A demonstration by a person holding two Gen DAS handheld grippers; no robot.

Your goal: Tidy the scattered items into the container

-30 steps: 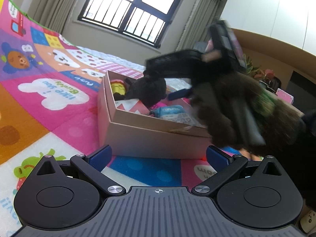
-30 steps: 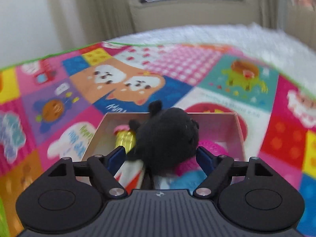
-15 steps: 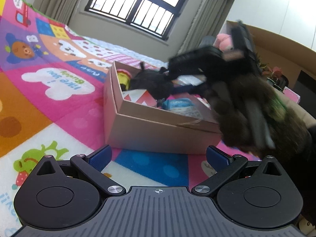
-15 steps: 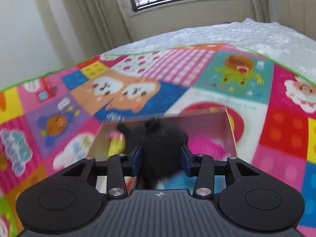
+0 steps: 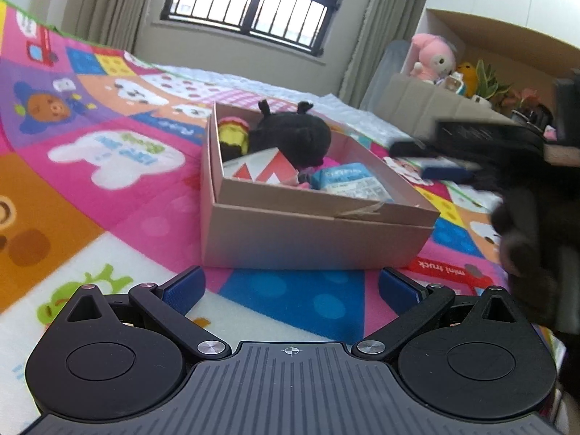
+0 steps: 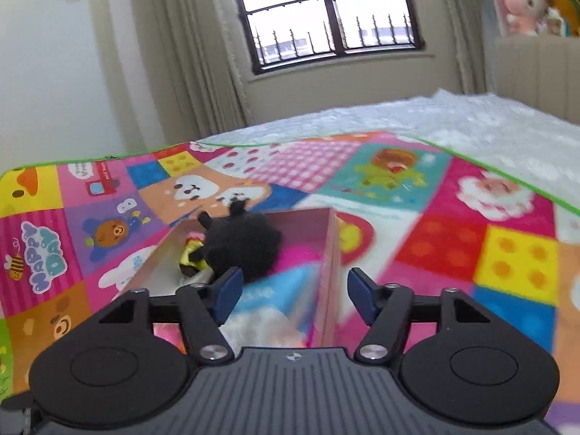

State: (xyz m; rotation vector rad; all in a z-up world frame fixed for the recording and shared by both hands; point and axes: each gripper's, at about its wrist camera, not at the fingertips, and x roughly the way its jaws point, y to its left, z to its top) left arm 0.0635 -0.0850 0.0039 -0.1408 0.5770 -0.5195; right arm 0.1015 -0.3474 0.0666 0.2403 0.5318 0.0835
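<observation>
While the cardboard box [image 5: 319, 239] sits on the colourful play mat [image 5: 108, 188], most items are already inside it. Black plush toy [image 5: 290, 136] lies in the far part of the box, touching a yellow toy [image 5: 233, 137] at the far left corner. Red-and-white carton [image 5: 268, 170] and blue packet [image 5: 348, 181] lie nearer, side by side, with something pink between plush and packet, too hidden to name.

Left gripper [image 5: 290, 286] hovers low over the mat just near the box's front wall, fingers spread wide, nothing between them.

Right gripper [image 6: 291, 290] is over the box's near right side, jaws opening, pads touching nothing; box wall [image 6: 331, 275] and blue packet [image 6: 275, 290] show in the gap. Plush [image 6: 241, 244] lies beyond the left finger, free of it. In the left view this gripper is a dark blur at right.

Pink stuffed toy [image 5: 433, 54] sits far right on a ledge.
</observation>
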